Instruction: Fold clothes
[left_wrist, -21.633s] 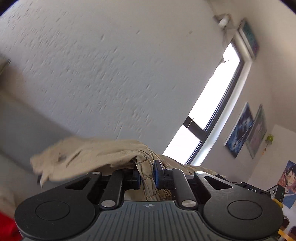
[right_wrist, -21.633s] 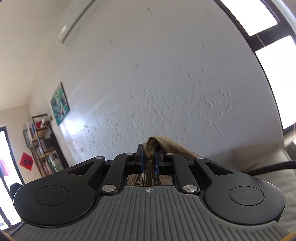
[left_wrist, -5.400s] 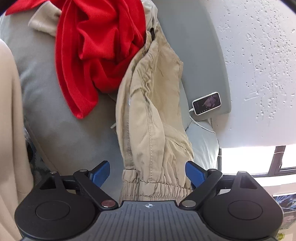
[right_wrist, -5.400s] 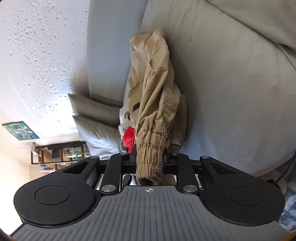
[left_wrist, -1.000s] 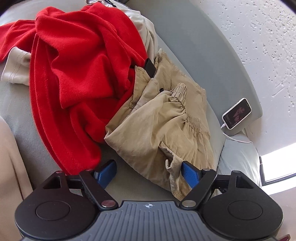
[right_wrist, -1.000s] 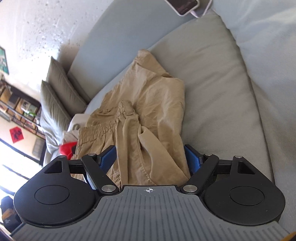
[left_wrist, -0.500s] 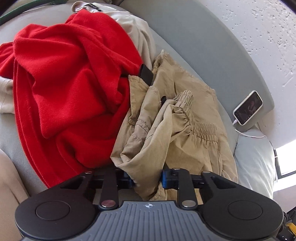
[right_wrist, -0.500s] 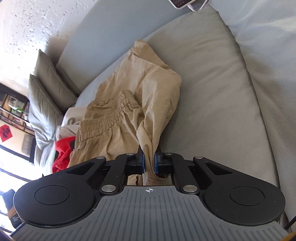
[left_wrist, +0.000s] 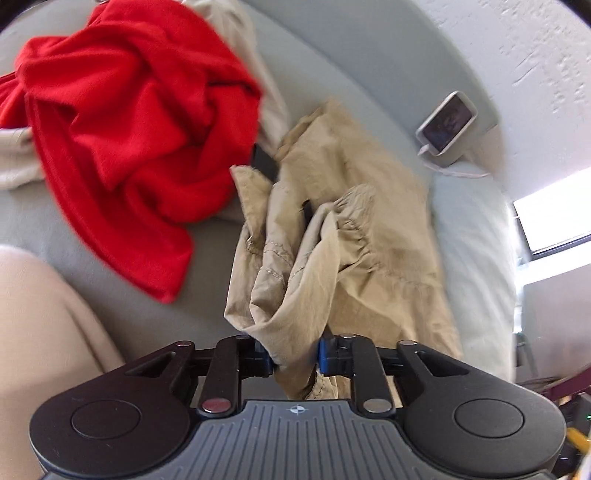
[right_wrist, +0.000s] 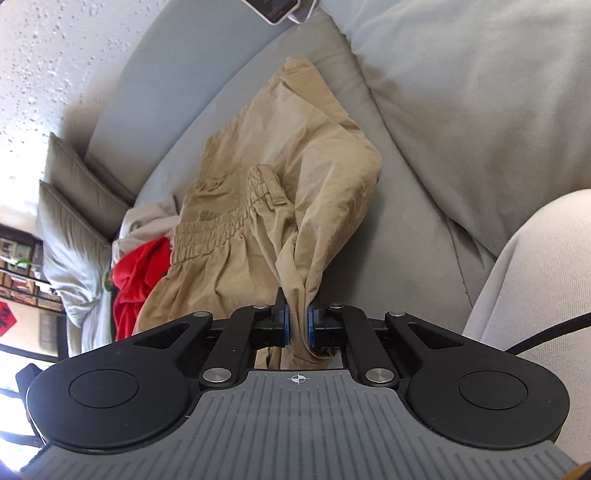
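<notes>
Crumpled khaki trousers (left_wrist: 354, 229) with an elastic waistband lie on the grey sofa seat (left_wrist: 207, 266). My left gripper (left_wrist: 295, 360) is shut on a bunched fold of them at their near edge. In the right wrist view the same trousers (right_wrist: 280, 155) spread away from me, and my right gripper (right_wrist: 298, 326) is shut on another gathered fold, lifted slightly off the seat (right_wrist: 406, 221).
A red garment (left_wrist: 129, 122) is heaped left of the trousers over a pale cloth (left_wrist: 243, 66); it also shows in the right wrist view (right_wrist: 136, 273). A phone (left_wrist: 447, 123) on a cable leans on the sofa back. Cushions (right_wrist: 74, 206) stand at the far end. The person's leg (left_wrist: 44, 350) is close.
Both grippers were open around the trousers a second ago and have closed on folds of the fabric. They now pull the cloth up and towards me, away from the red garment.
</notes>
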